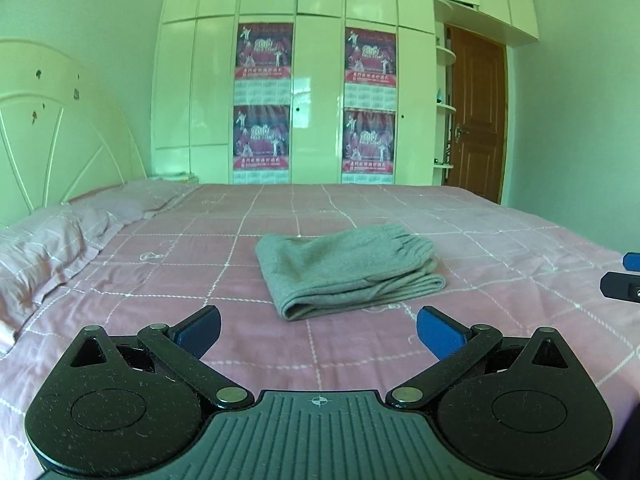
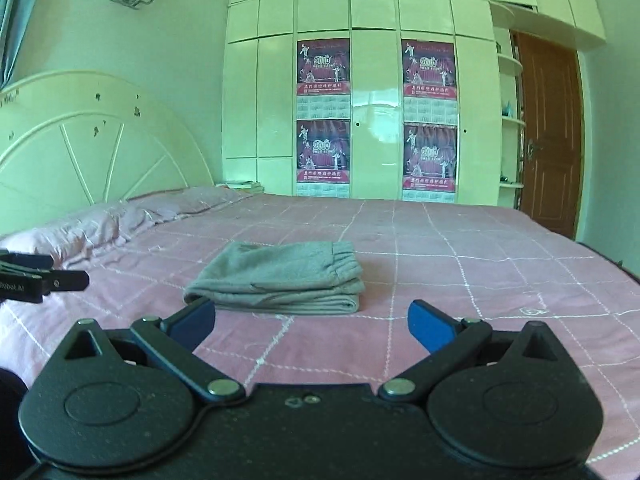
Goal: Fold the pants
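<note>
Grey pants [image 1: 348,268] lie folded in a compact stack on the pink checked bed cover [image 1: 500,240], elastic waistband on the right side. They also show in the right wrist view [image 2: 280,280]. My left gripper [image 1: 318,330] is open and empty, a short way in front of the pants. My right gripper [image 2: 310,322] is open and empty, also just in front of the pants, its left finger near the stack's front left corner. The right gripper's tips show at the right edge of the left wrist view [image 1: 622,276]. The left gripper shows at the left edge of the right wrist view [image 2: 40,278].
Pink pillows [image 1: 60,240] lie along the white headboard [image 1: 52,128] on the left. A white wardrobe with posters [image 1: 316,100] stands beyond the bed. A brown door [image 1: 476,120] is at the far right.
</note>
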`<action>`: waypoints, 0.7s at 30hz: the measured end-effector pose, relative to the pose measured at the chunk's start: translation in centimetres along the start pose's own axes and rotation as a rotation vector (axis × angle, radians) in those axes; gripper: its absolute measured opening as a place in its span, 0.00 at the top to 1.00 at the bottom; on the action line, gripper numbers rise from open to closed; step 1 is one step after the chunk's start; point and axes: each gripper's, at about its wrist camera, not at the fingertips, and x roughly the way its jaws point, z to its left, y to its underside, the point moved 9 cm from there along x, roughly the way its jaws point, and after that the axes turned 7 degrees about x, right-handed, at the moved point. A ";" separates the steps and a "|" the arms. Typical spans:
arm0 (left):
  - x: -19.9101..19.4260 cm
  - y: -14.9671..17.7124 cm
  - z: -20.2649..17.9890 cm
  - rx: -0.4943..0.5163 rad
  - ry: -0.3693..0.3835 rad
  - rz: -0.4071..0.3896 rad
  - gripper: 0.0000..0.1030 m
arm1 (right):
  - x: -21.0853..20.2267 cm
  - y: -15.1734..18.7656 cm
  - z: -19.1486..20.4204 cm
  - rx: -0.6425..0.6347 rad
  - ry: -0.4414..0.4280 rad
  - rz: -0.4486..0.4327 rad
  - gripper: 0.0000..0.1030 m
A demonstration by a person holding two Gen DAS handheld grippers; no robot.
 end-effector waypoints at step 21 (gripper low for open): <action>0.0 3.0 -1.4 0.016 0.007 0.020 0.00 | 0.5 0.7 0.0 0.006 0.025 -0.001 0.06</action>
